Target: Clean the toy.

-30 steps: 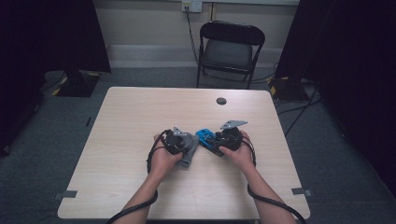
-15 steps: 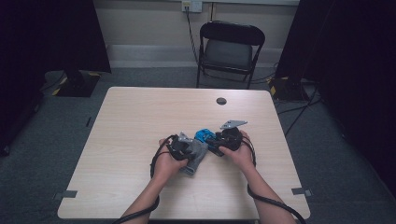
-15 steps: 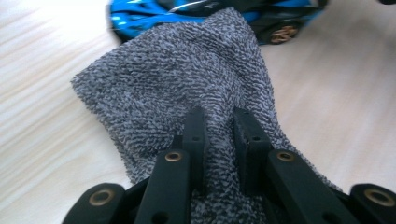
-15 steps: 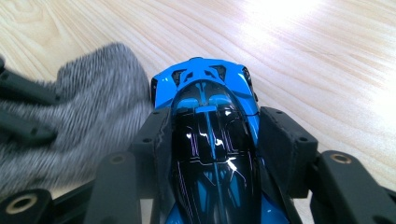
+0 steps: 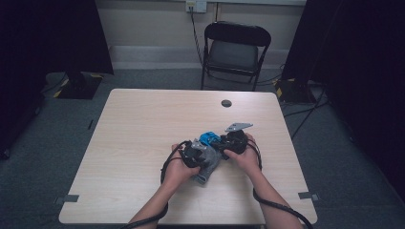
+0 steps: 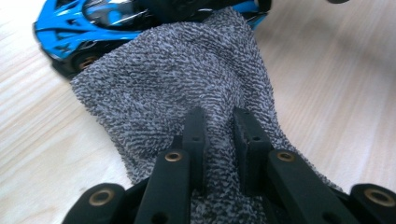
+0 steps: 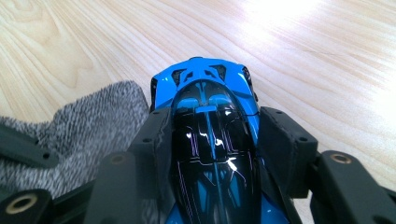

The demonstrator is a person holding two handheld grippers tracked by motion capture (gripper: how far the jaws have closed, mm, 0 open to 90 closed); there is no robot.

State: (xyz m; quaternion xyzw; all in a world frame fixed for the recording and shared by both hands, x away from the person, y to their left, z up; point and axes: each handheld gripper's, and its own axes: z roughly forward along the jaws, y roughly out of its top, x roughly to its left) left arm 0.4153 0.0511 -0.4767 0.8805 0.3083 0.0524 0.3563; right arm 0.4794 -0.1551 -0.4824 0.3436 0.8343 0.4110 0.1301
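Observation:
A blue and black toy car (image 7: 208, 140) sits between the jaws of my right gripper (image 7: 212, 126), which is shut on its sides. A grey knitted cloth (image 6: 187, 88) lies against the car (image 6: 93, 23). My left gripper (image 6: 219, 123) is shut on a fold of that cloth. In the high view both hands meet at the table's middle front, the left gripper (image 5: 203, 160) beside the car (image 5: 210, 139) and the right gripper (image 5: 224, 145) just right of it. The cloth (image 7: 79, 126) covers part of the car's side in the right gripper view.
The light wooden table (image 5: 143, 124) has a small dark round cap (image 5: 226, 103) near its far edge. A black folding chair (image 5: 234, 52) stands behind the table. Cables trail from both grippers over the front edge.
My left hand has slid a little to the right and nearer the front with the cloth. The right hand and the car have stayed put.

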